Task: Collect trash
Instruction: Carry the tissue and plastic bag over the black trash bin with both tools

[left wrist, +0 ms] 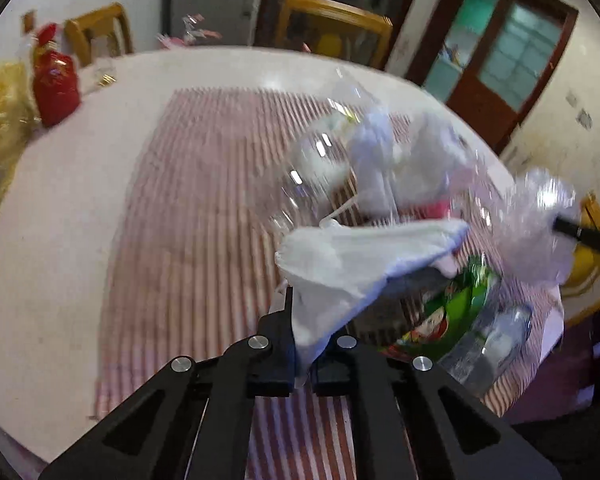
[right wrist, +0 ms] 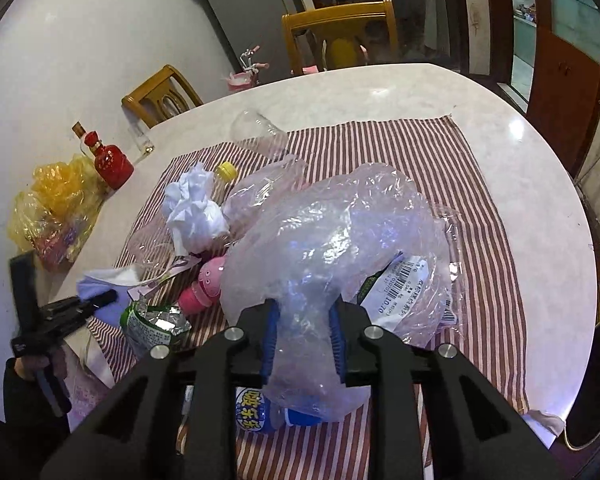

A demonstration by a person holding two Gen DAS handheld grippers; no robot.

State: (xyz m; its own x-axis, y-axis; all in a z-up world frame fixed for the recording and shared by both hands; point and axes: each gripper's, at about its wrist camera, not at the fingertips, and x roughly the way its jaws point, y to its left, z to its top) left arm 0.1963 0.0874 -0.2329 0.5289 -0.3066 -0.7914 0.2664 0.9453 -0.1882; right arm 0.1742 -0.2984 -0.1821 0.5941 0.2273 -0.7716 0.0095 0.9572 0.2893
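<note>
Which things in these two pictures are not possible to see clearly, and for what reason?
- Left wrist view: motion blur smears the crumpled clear bottles behind the white tissue; no label can be read.
- Right wrist view: the clear plastic bag covers whatever lies beneath it.
- Right wrist view: the blue-labelled bottle is mostly hidden by the right gripper.
</note>
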